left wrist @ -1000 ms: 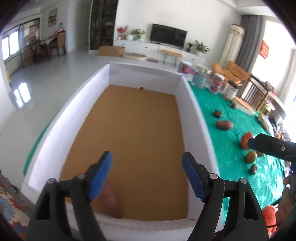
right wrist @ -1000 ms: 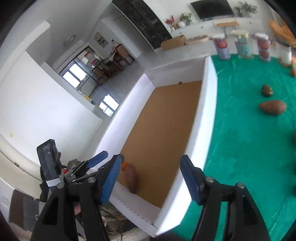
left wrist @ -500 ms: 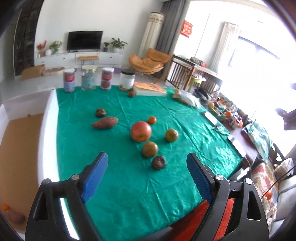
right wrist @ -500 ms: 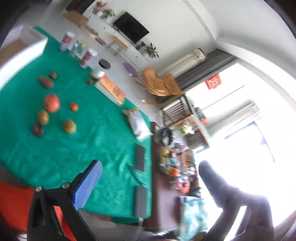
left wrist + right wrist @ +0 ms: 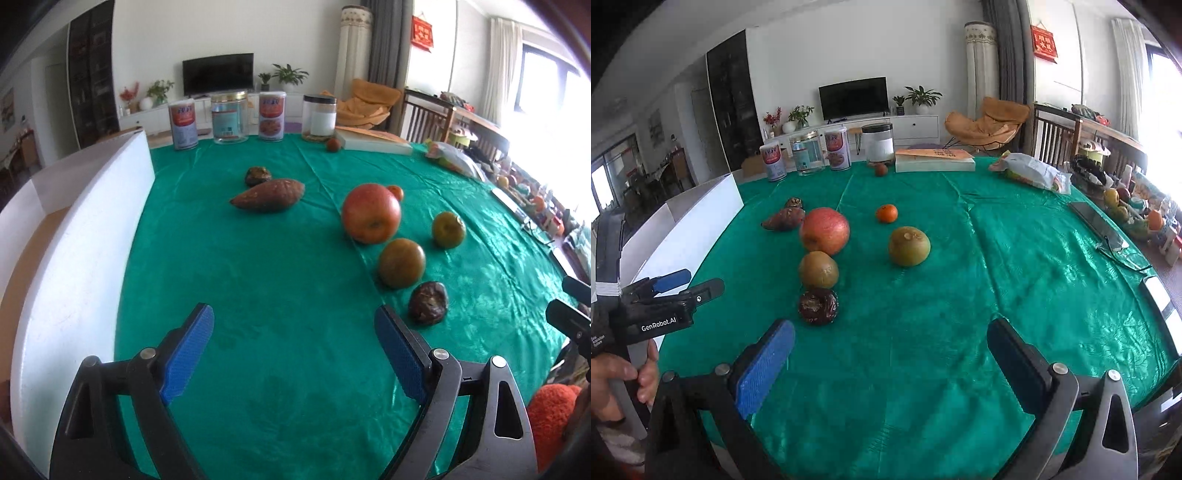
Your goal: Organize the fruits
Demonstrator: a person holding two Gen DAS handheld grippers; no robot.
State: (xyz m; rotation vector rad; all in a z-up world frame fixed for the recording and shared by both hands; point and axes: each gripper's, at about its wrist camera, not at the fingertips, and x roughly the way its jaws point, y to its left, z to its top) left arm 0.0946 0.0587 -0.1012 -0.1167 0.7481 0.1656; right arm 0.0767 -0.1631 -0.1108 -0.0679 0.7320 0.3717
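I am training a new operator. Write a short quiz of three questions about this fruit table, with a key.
1. True or false: the left gripper holds a fruit.
2. Which fruit lies nearest the right gripper? A) red apple B) dark wrinkled fruit C) small orange
3. Fill in: the fruits lie on a ____ cloth.

Key: 1 false, it is open and empty. 2 B. 3 green.

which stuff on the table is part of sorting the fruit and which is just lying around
Job:
apple
tangerine
two green-brown fruits
dark wrinkled fruit
sweet potato
dark fruit behind it
white box

Lying about:
cans
jars
book
snack bag
phone
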